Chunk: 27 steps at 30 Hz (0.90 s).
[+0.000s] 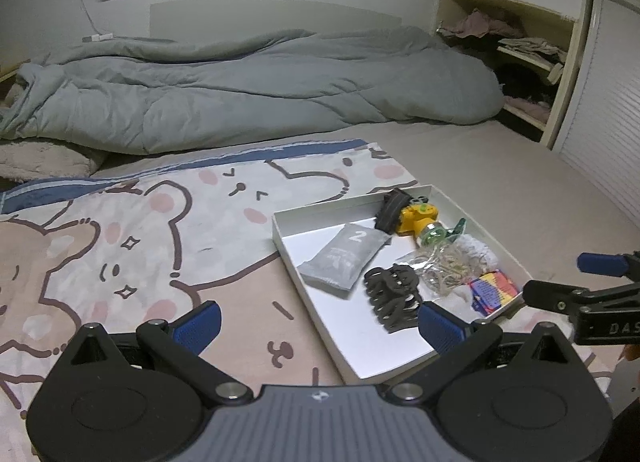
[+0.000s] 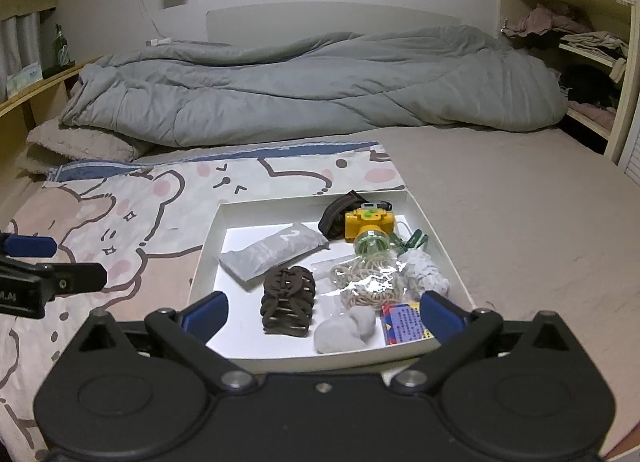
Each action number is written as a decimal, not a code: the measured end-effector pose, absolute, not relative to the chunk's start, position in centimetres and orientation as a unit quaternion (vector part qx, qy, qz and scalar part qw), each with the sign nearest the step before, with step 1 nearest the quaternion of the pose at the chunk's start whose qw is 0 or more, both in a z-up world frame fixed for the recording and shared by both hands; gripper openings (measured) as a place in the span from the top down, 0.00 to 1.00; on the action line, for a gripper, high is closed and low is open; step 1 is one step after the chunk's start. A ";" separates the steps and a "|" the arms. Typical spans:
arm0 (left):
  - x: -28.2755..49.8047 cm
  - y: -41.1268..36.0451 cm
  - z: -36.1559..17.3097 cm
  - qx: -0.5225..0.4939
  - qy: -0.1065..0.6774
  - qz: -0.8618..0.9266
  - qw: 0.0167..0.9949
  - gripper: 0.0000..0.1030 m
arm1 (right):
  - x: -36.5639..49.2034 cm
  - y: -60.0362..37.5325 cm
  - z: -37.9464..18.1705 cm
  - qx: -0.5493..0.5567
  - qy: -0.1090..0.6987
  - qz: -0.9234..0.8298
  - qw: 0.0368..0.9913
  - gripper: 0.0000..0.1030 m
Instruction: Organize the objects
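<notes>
A shallow white tray lies on the bed and holds small items. Among them are a dark hair claw, a grey pouch marked 2, a yellow toy camera, a bag of rubber bands, a grey soft lump and a colourful card pack. My right gripper hangs open over the tray's near edge, holding nothing. My left gripper is open and empty at the tray's left side, near the hair claw. Each gripper shows at the edge of the other's view.
The tray rests on a cartoon bear sheet spread over a beige mattress. A rumpled grey duvet fills the far side. Open shelves with clothes stand at the right, and a wooden ledge with a green bottle at the left.
</notes>
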State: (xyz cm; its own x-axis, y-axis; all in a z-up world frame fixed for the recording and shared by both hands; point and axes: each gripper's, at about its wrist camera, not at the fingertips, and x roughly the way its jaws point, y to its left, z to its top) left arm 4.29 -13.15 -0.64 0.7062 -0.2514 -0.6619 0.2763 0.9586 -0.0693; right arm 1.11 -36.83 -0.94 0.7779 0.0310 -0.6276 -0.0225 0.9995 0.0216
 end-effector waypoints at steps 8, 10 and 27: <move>4.5 -13.3 -1.3 0.030 0.365 -0.131 0.921 0.00 | 0.9 -36.9 -0.9 0.009 0.334 0.018 0.942 0.00; 4.5 -13.3 -1.4 0.032 0.365 -0.128 0.922 0.00 | 0.9 -36.9 -1.0 0.009 0.336 0.020 0.942 0.00; 4.4 -13.3 -1.3 0.037 0.364 -0.122 0.923 0.00 | 0.9 -36.6 -1.0 0.003 0.337 0.020 0.941 0.00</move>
State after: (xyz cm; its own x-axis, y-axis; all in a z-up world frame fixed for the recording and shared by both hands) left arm 4.40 -13.33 -1.33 0.7055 -0.1979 -0.6805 0.2515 0.9676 -0.0207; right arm 0.91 -36.56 -1.03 0.7725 0.0396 -0.6337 -0.0349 0.9992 0.0198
